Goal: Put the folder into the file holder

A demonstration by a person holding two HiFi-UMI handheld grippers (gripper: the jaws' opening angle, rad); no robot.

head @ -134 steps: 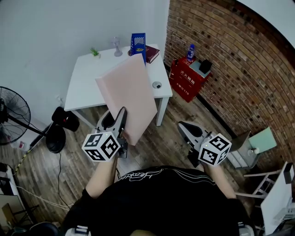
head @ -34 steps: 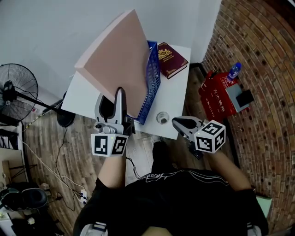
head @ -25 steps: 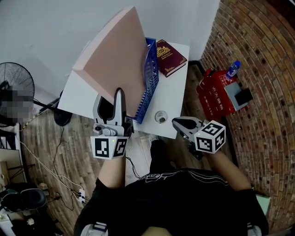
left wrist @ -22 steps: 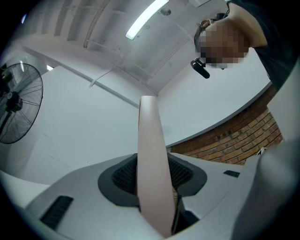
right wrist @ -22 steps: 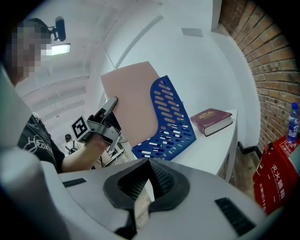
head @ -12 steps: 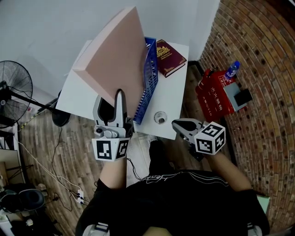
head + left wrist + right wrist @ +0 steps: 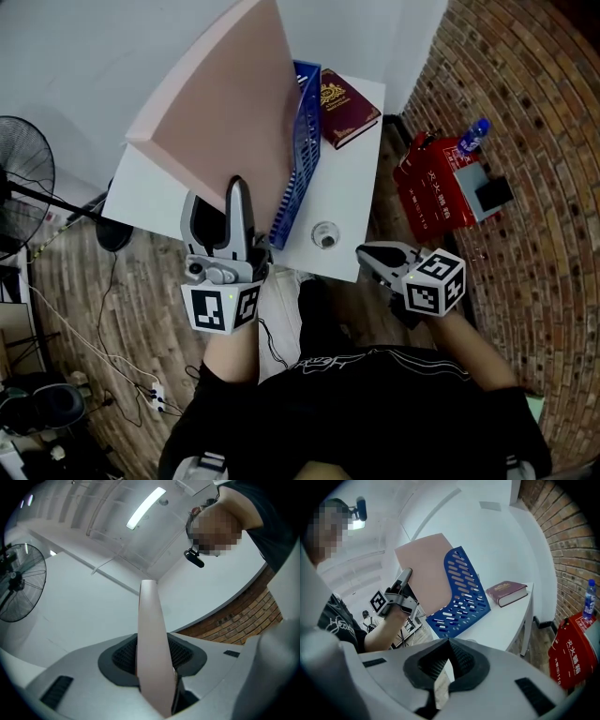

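Observation:
A large pink folder (image 7: 220, 103) stands tilted above the white table (image 7: 352, 178), and my left gripper (image 7: 237, 186) is shut on its near lower corner. In the left gripper view the folder (image 7: 150, 639) runs edge-on between the pads. The blue perforated file holder (image 7: 298, 155) stands just right of the folder, whose lower edge meets the holder's left side. Whether that edge is inside I cannot tell. The right gripper view shows the folder (image 7: 426, 569) behind the holder's wall (image 7: 461, 597). My right gripper (image 7: 370, 253) hangs shut and empty before the table's front edge.
A dark red book (image 7: 345, 98) lies on the table behind the holder. A small round object (image 7: 324, 234) sits near the front edge. A red box (image 7: 441, 183) with a bottle (image 7: 472, 139) stands on the floor by the brick wall. A fan (image 7: 19, 187) stands left.
The folder has come up closer to the head camera and leans more, its top now past the frame edge. My left gripper sank slightly in view. The right gripper barely moved.

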